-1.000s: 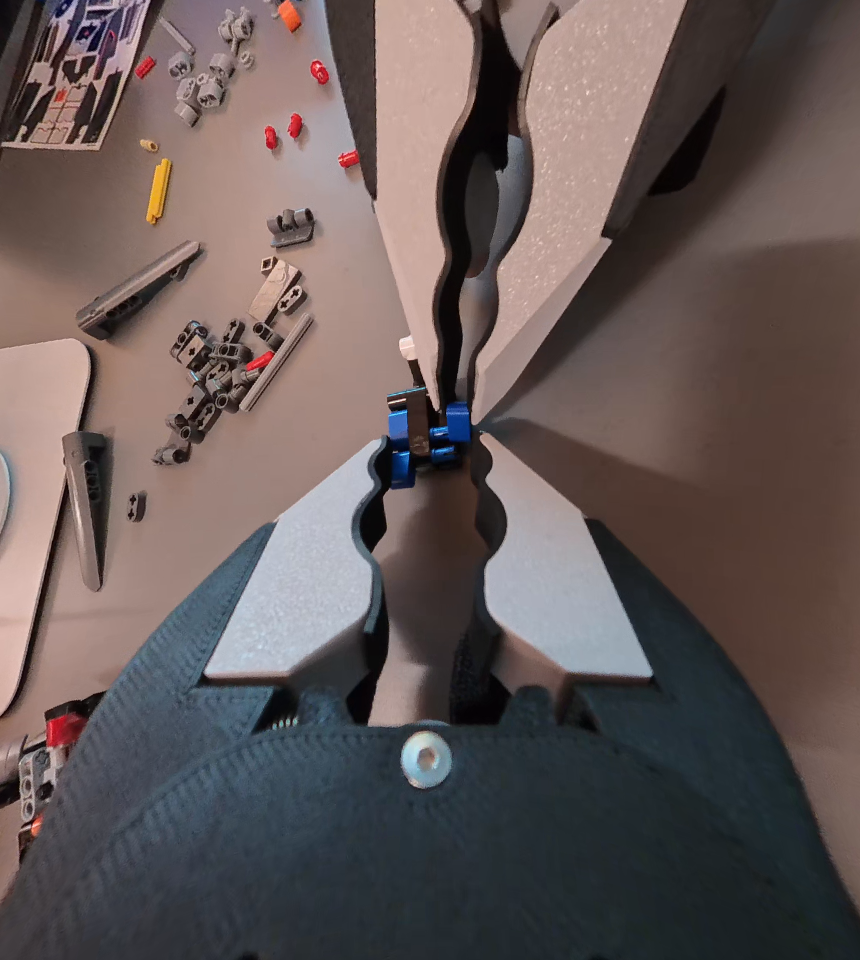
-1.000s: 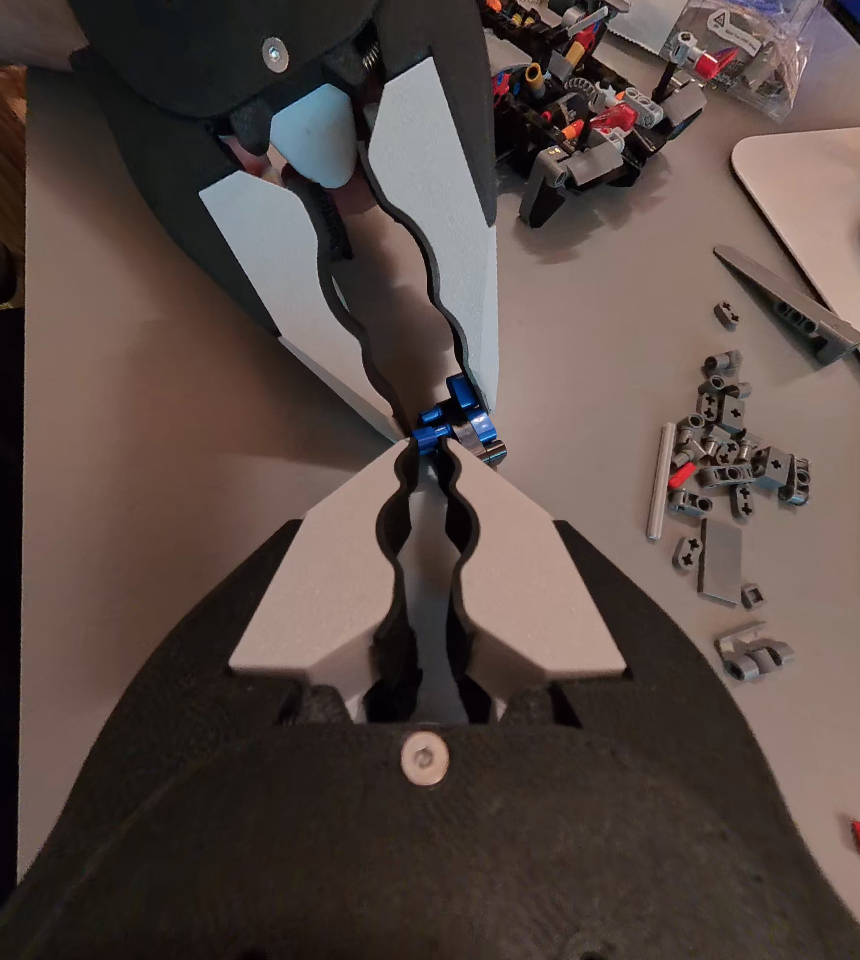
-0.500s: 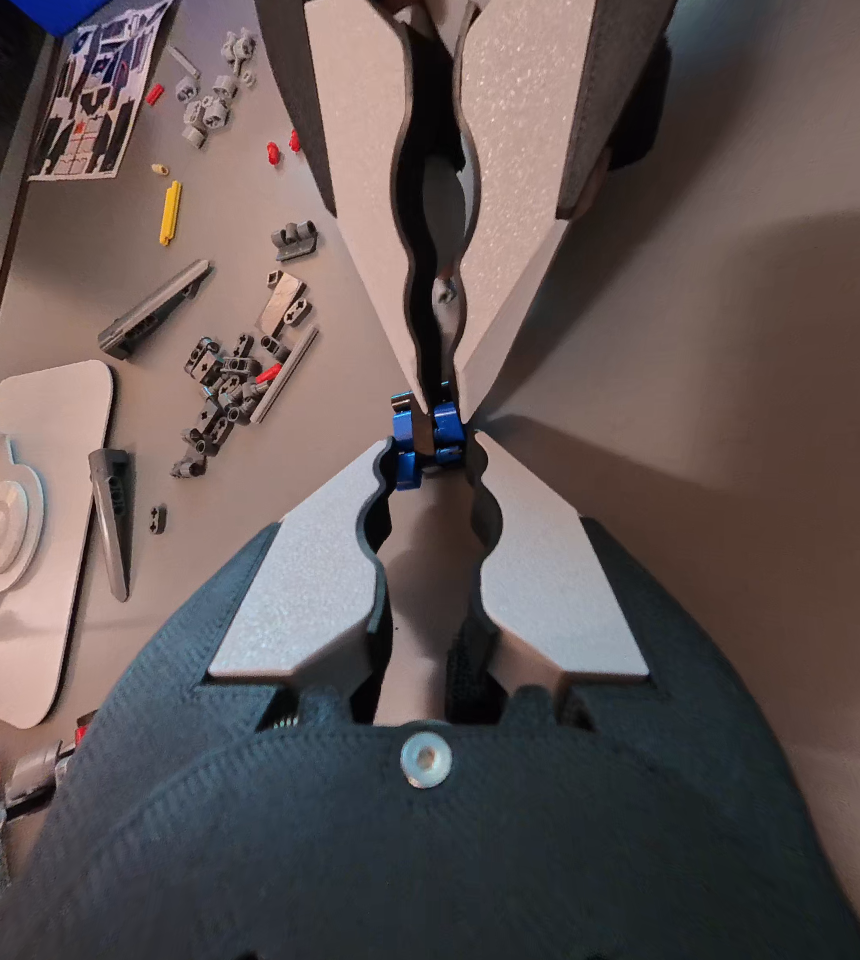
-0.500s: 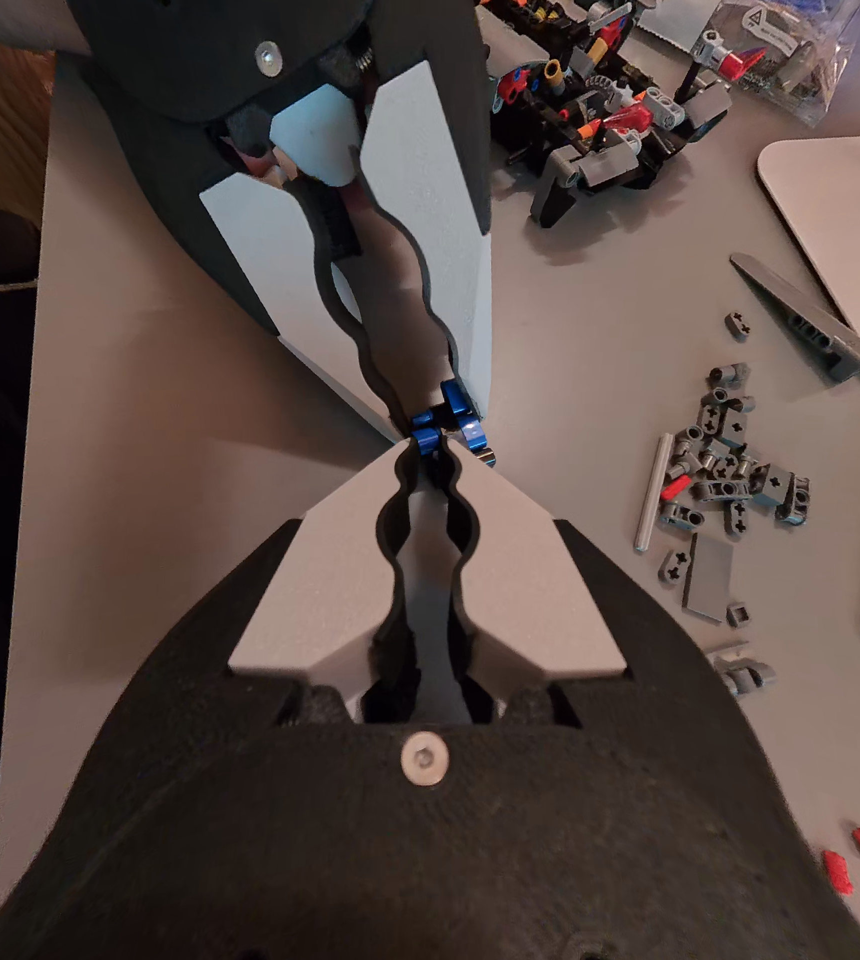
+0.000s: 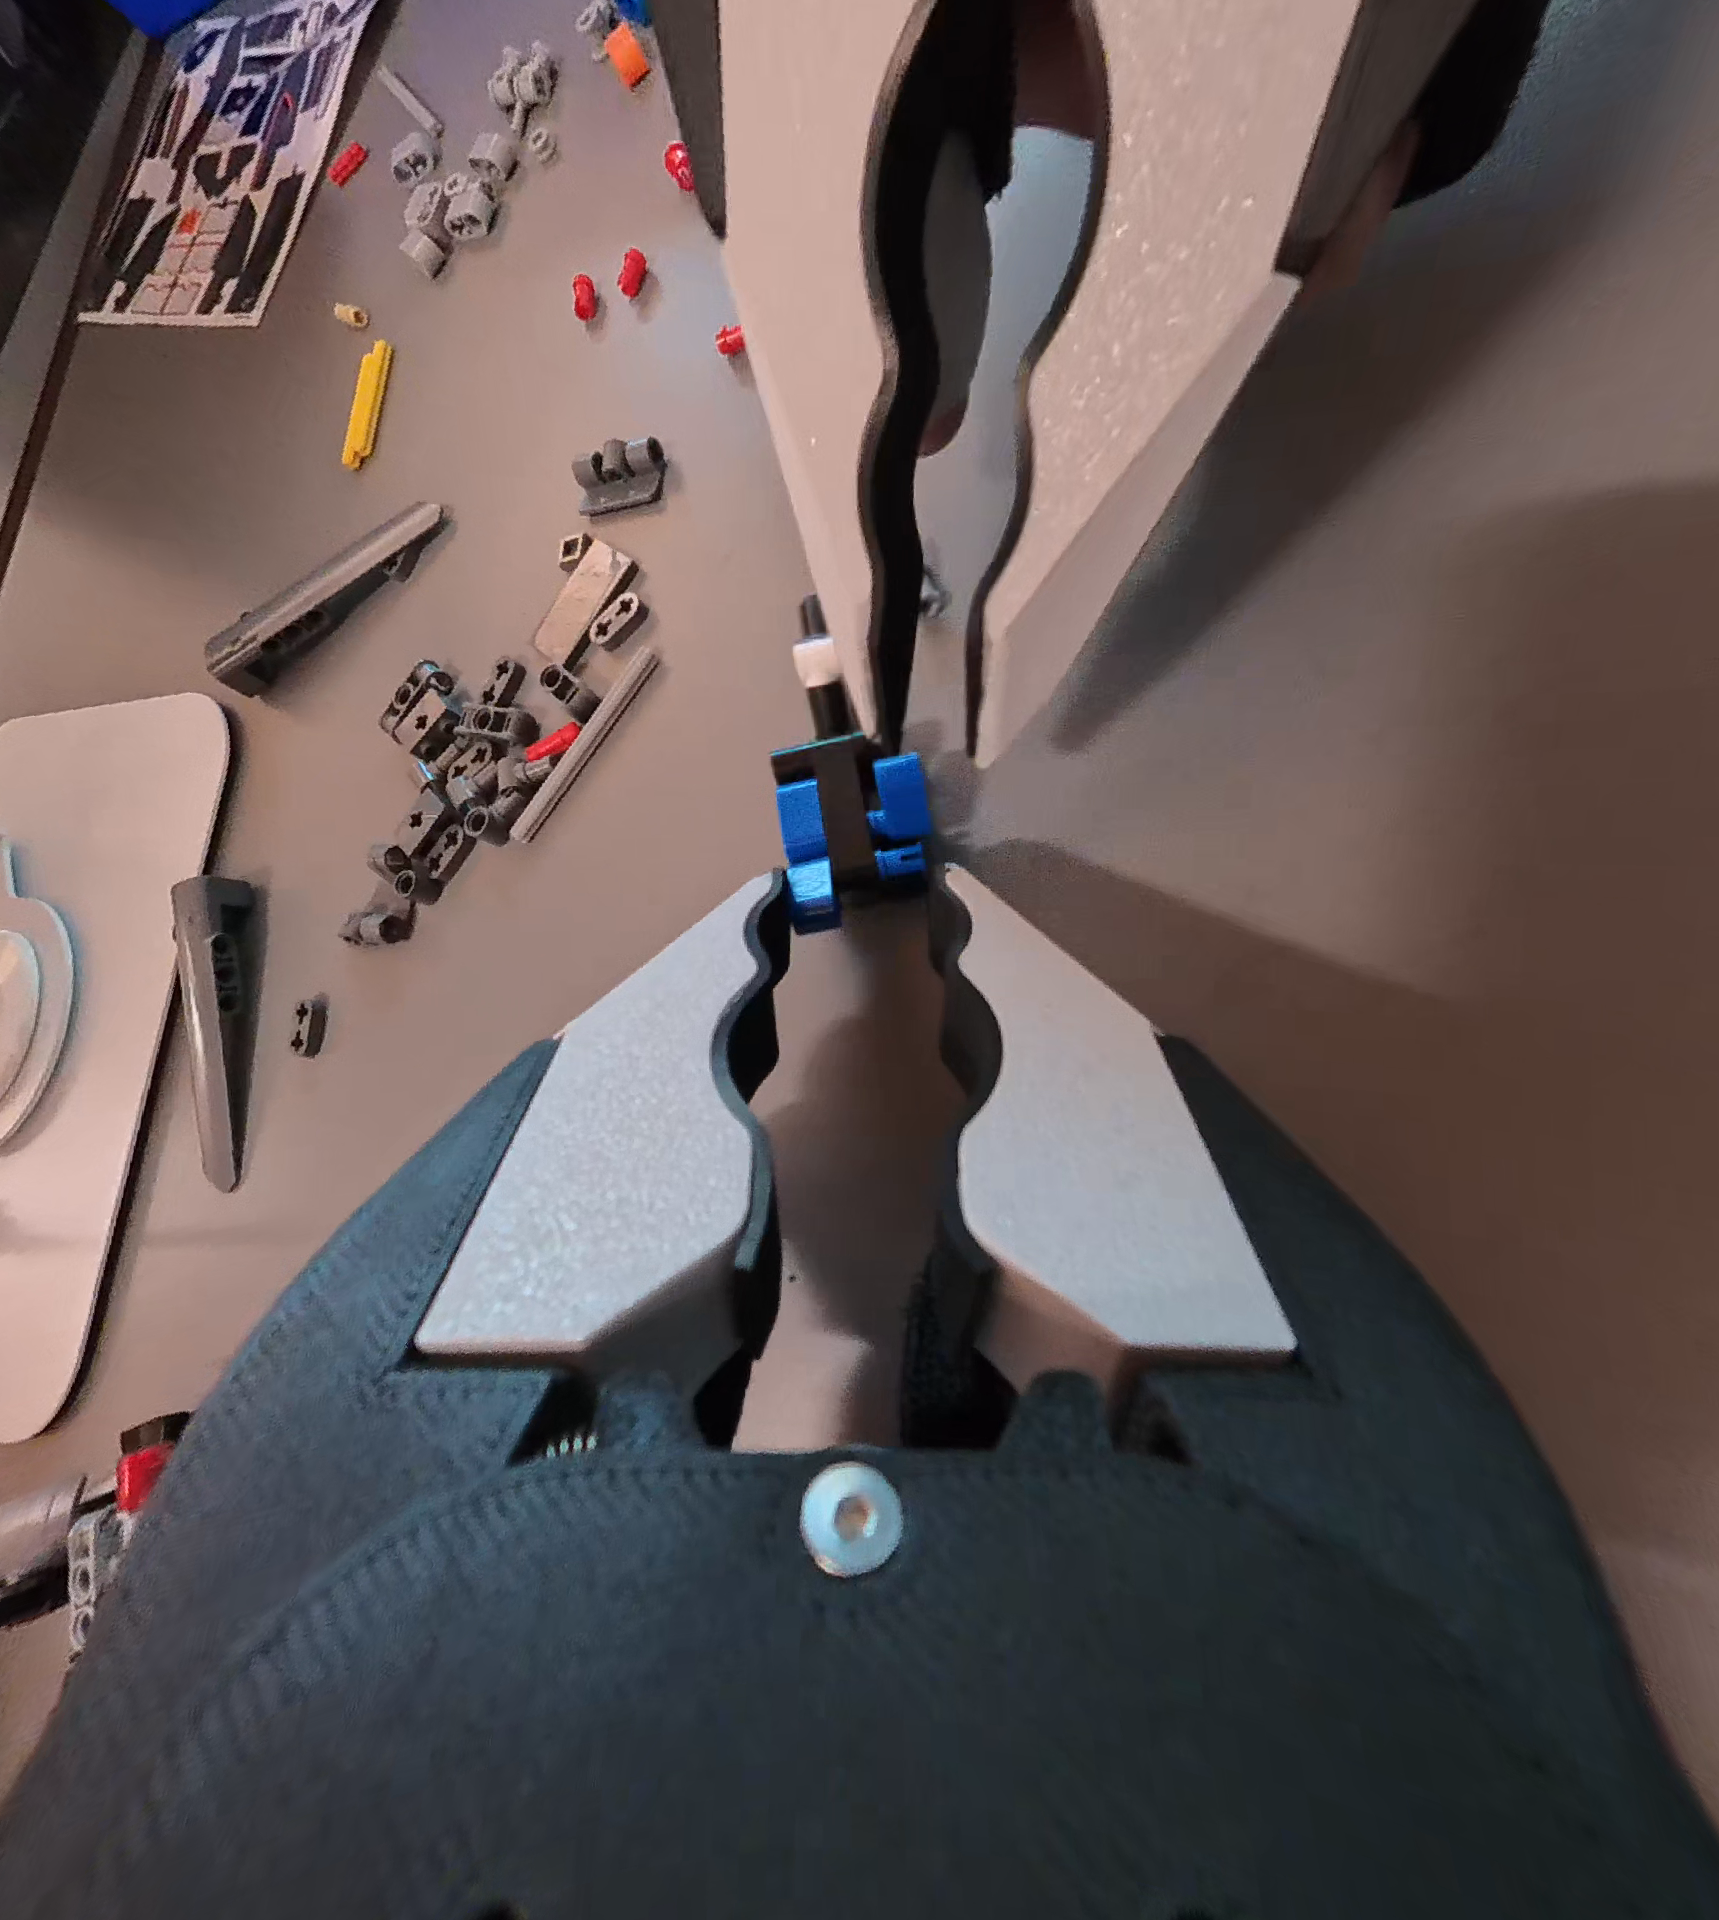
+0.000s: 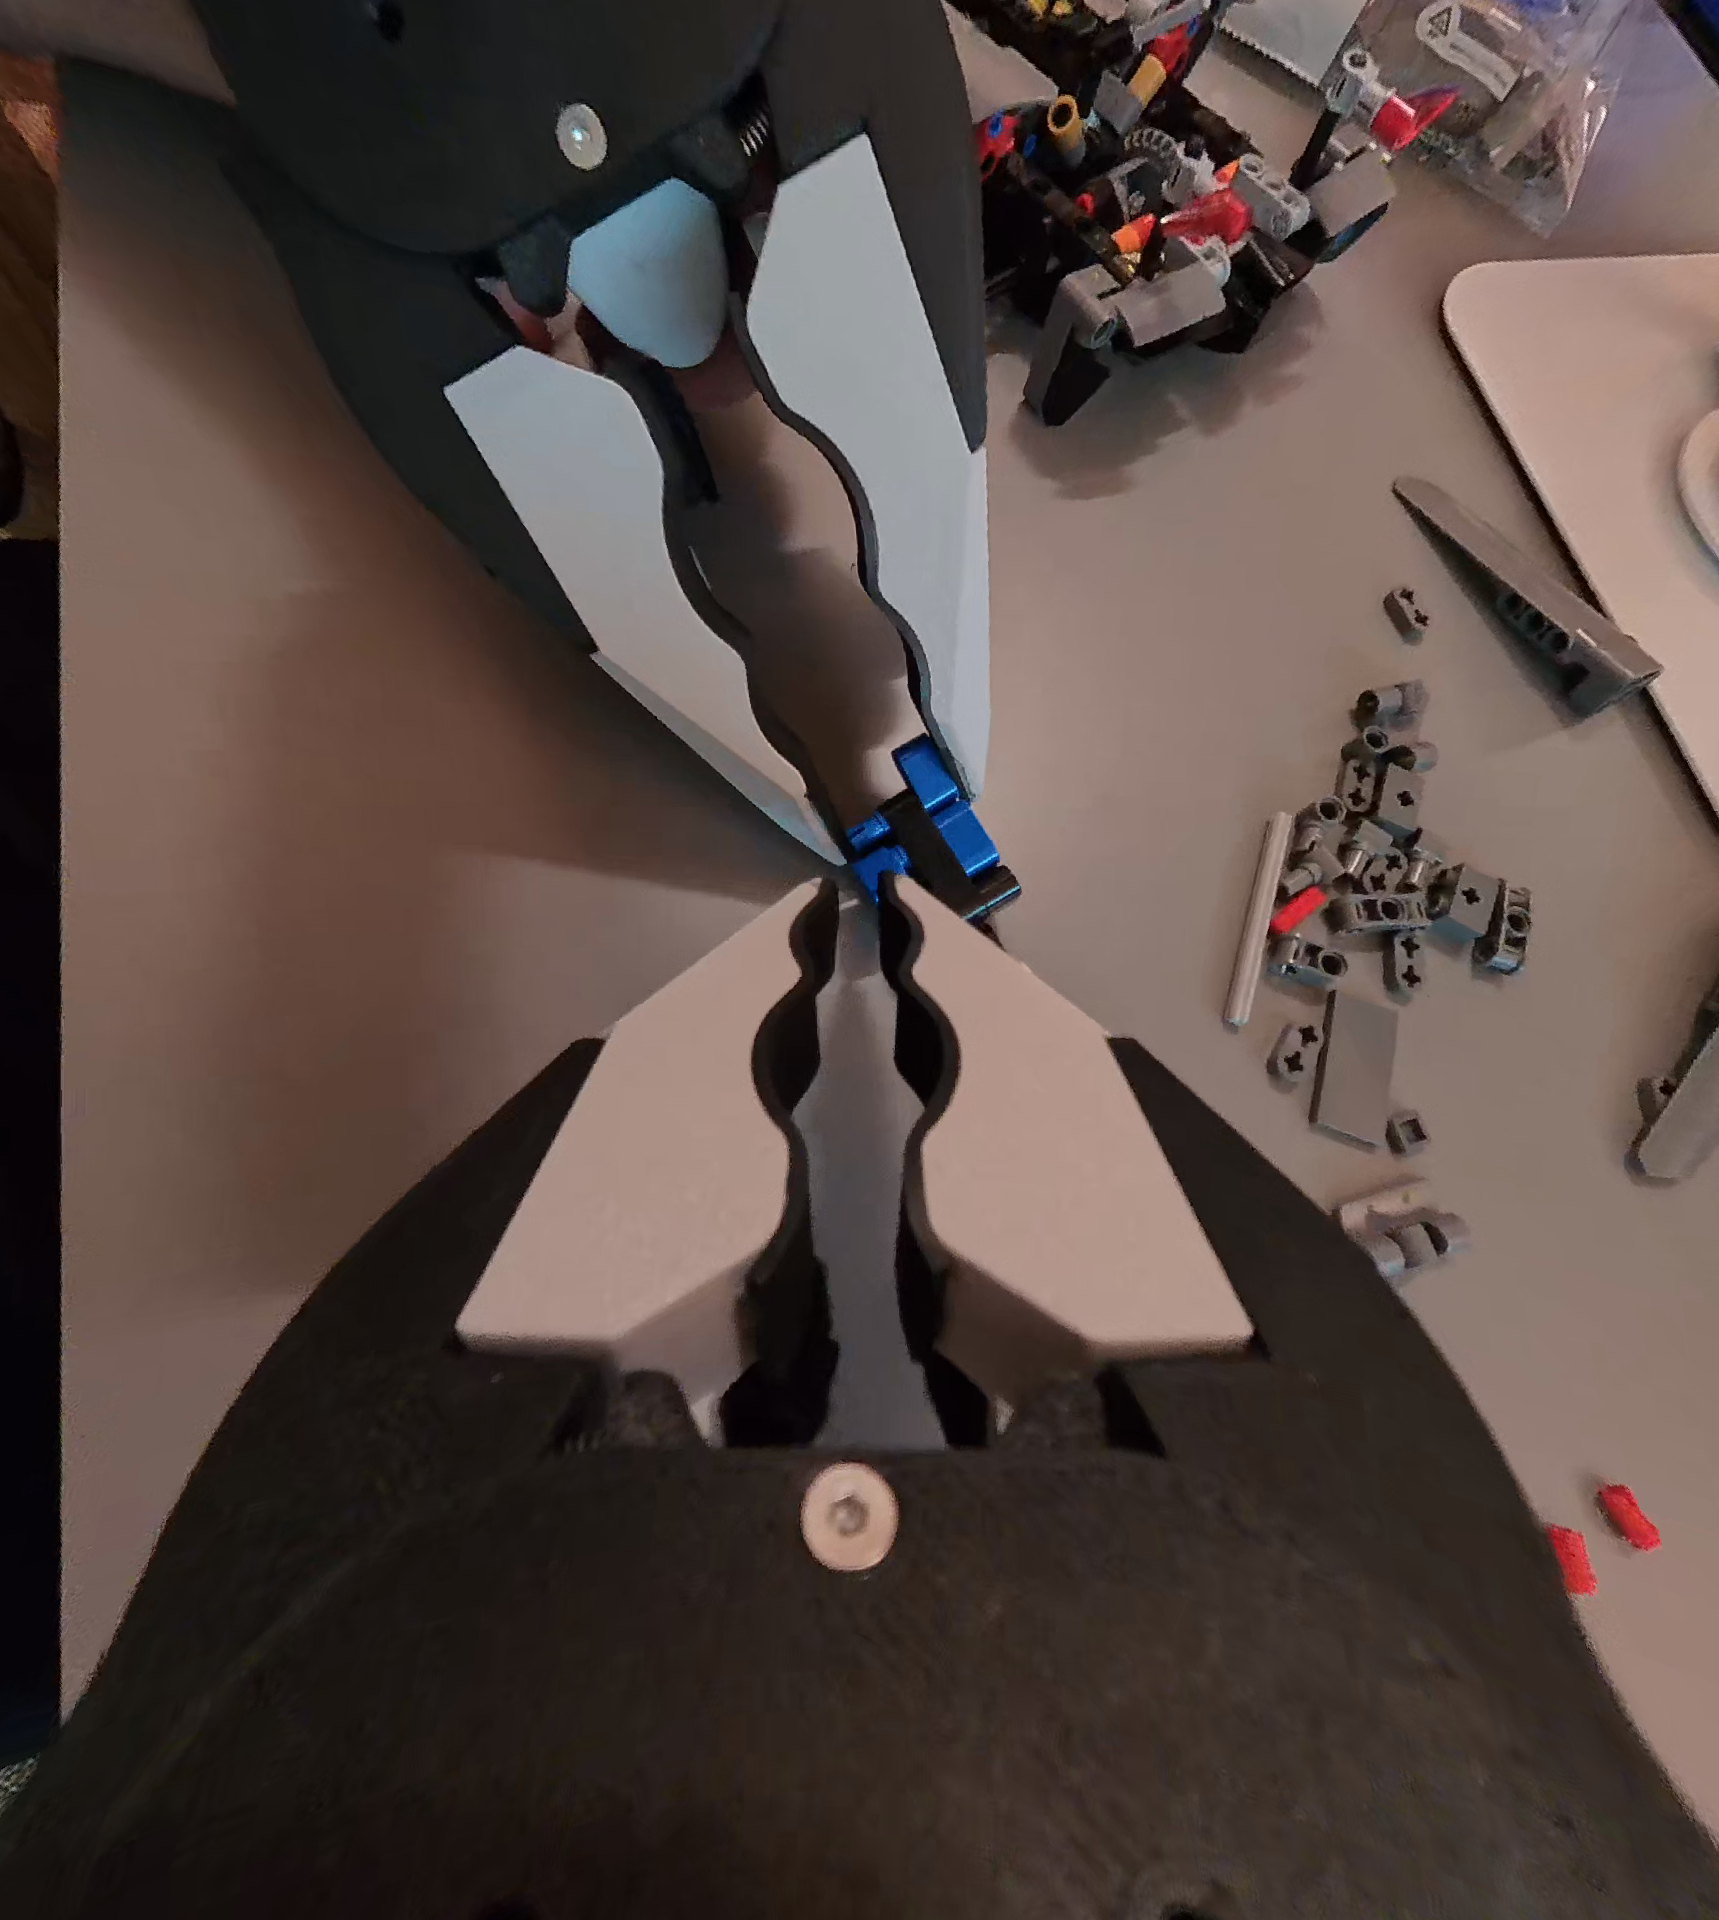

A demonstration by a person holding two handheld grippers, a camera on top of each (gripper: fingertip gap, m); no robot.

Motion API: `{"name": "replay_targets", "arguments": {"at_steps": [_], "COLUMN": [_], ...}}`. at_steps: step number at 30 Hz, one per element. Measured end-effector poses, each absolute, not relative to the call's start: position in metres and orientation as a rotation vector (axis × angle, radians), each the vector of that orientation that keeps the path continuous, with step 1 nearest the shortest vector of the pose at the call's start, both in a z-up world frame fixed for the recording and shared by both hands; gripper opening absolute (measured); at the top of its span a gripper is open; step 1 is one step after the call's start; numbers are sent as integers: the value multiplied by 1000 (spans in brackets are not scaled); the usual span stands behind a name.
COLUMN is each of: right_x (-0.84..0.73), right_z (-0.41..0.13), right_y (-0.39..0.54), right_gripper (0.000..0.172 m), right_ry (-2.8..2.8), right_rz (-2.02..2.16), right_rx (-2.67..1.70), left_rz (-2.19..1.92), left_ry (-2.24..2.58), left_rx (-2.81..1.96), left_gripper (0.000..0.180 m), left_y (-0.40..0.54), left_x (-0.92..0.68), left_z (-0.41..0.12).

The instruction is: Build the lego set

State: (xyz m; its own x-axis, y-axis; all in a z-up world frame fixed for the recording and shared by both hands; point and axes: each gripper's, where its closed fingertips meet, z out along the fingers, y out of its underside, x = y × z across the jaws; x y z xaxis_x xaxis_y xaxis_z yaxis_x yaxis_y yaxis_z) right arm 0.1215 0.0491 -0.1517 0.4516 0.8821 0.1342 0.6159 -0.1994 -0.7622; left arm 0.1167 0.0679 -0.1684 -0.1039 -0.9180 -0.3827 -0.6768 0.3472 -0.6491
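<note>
Blue-black brick assembly: light, rigid, fiddly; joints may pop. Left tool pinching blue end, right tool nearly closed, pinching opposite blue pin. Above counter.

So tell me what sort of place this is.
Likely a hobby desk for building a toy brick model: grey table, loose grey brick pieces, sticker sheet, and a half-built model.

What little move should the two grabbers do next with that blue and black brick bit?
Probably a gentle push together. The left gripper and the right gripper meet tip to tip on the same small blue and black brick piece, above the bare table, so it looks like something is being joined there.
</note>
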Motion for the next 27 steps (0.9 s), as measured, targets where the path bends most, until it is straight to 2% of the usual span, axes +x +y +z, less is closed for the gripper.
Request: {"name": "replay_targets", "arguments": {"at_steps": [7,10,13,17,23,27], "right_x": [126,132,135,139,251,329], "right_z": [-147,-141,-149,-148,-87,-101], "right_y": [54,56,61,66,84,96], "right_gripper": [5,20,24,22,14,19], "right_ry": [-1250,-1277,-1347,-1371,-1098,-1047], "right_rz": [397,353,272,223,27,-159], "right_rx": [-1899,-1880,-1900,-1898,-1957,-2138], "left_rz": [-384,-390,-396,-404,-433,-412], "left_ry": [1846,1848,1857,1882,1908,1930], "left_rx": [-1398,-1411,-1417,-1426,-1425,-1424], "left_gripper": [28,31,31,26,24,31], "left_y": [69,70,70,69,65,66], "left_x": [118,118,117,115,107,103], "left_z": [-168,-168,-168,-169,-170,-168]}}
